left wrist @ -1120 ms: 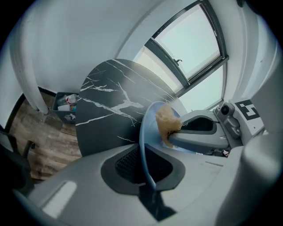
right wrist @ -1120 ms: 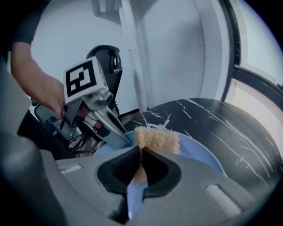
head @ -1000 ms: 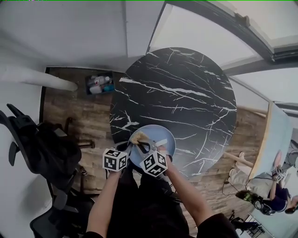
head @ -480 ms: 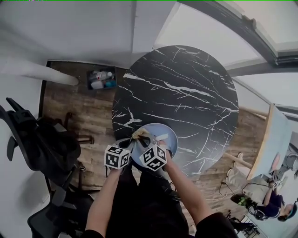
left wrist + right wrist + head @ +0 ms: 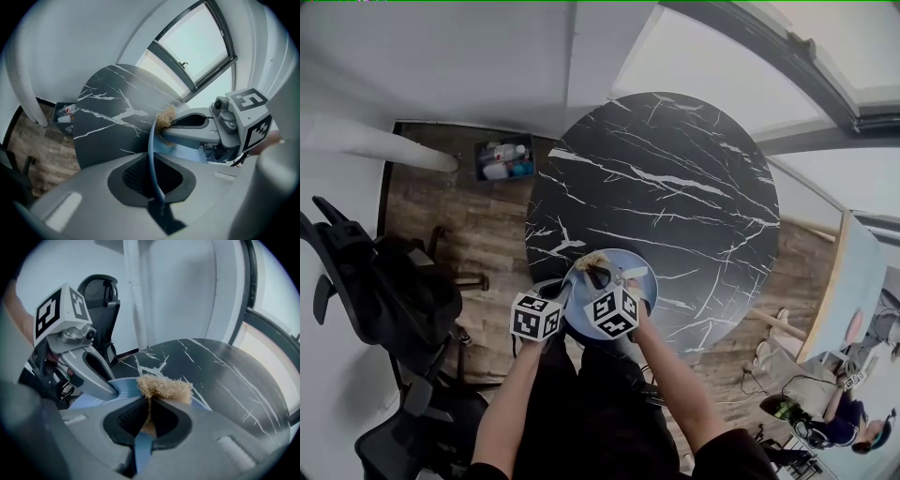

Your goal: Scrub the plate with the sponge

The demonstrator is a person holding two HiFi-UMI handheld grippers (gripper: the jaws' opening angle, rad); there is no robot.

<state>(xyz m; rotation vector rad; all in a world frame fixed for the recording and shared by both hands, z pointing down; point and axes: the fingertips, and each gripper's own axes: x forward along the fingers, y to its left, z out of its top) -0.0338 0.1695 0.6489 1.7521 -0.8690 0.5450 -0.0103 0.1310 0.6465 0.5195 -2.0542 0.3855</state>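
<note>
Now the left hand-held gripper (image 5: 153, 140) clamps the rim of the blue plate (image 5: 639, 286) at the near edge of the tabletop (image 5: 675, 187), while the right hand-held gripper (image 5: 149, 401) pinches the tan sponge (image 5: 165, 387) against the plate.

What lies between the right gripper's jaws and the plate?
The tan sponge, clamped in the right gripper and lying over the blue plate; the right gripper view shows it.

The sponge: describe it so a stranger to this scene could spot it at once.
Find the round black marble table; at its near edge is a pale blue plate. The sponge is the tan, fibrous tuft on that plate, pinched in the right gripper; everything around it is smooth.
</note>
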